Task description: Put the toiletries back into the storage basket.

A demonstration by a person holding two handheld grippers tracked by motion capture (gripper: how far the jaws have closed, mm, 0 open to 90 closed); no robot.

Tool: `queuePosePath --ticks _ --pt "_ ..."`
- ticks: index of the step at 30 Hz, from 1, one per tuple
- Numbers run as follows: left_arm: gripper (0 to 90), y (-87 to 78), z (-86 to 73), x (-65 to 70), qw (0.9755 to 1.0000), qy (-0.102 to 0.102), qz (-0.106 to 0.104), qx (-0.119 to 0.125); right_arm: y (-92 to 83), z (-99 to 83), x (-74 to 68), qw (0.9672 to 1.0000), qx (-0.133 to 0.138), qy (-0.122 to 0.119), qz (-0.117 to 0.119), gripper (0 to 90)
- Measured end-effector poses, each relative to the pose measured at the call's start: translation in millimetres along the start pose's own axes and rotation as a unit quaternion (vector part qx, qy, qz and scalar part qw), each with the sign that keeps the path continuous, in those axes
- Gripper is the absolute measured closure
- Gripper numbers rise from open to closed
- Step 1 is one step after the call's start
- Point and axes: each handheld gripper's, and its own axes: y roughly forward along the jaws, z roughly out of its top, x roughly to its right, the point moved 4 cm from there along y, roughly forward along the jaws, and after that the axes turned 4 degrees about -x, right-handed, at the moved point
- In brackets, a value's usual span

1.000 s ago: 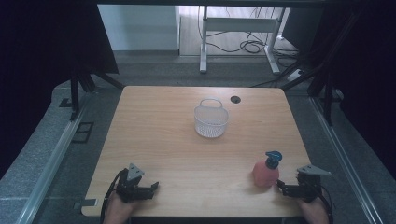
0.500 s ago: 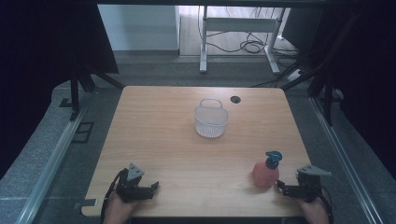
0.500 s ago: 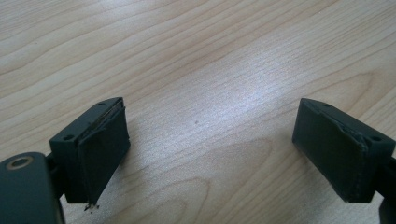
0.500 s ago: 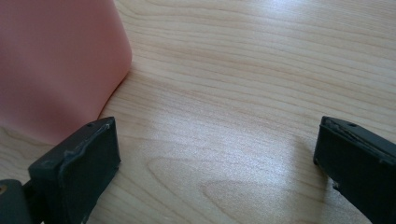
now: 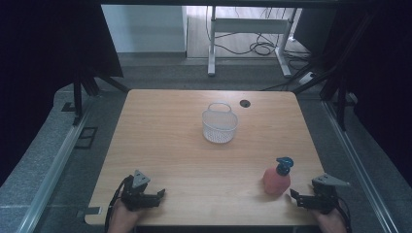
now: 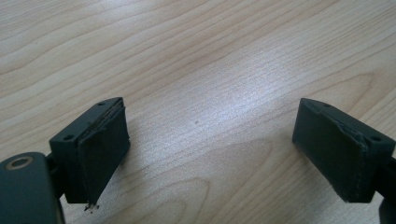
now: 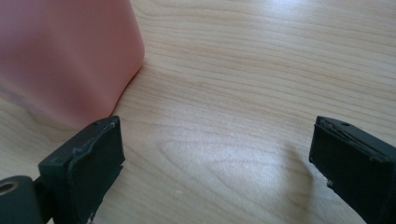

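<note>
Right claw [image 5: 297,196], jaws apart with bare tabletop [image 7: 243,116] between them; they have just been closing slightly, with nothing held. In the right gripper view the pink bottle [image 7: 65,56] stands just ahead of the claw's left-hand jaw, outside the gap. In the high view the same bottle [image 5: 276,180], with its blue pump top [image 5: 284,163], stands upright near the front right edge, just beside the claw. The step in hand appears to be the approach for a grasp: the claw should shift sideways until the bottle's body lies centred between the jaws, low enough to avoid tipping it, before closing. Left claw [image 5: 158,195], jaws apart, rests empty at the front left. A white wire basket [image 5: 220,124] stands well apart, mid-tabletop.
</note>
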Motion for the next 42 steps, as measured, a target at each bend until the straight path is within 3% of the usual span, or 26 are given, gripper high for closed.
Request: queuePosePath --ticks 5,9,18,25,34,42 --pt "10.3 0.2 0.2 0.0 1.0000 0.000 0.000 0.000 -7.6 -1.6 -2.4 0.9999 0.004 0.008 0.014 3.2" --pt "10.3 0.6 0.7 0.0 1.0000 0.000 0.000 0.000 -12.3 -7.3 -3.9 0.9999 -0.006 0.005 0.015 3.1" --pt "10.3 0.9 1.1 0.0 1.0000 -0.001 0.001 0.000 -26.0 -8.4 -9.7 0.9996 0.003 -0.002 0.028 5.9" --pt "10.3 1.1 1.2 0.1 1.0000 -0.001 0.001 0.000 -38.8 -0.5 -19.2 0.9985 0.018 -0.025 0.046 8.1" --pt "10.3 1.2 1.5 0.1 1.0000 -0.001 0.001 0.000 -52.1 18.3 -35.4 0.9948 0.033 -0.057 0.078 9.4" --pt "10.3 1.4 1.7 0.3 1.0000 -0.001 0.001 0.000 -55.3 33.0 -44.3 0.9921 0.045 -0.066 0.097 10.2"
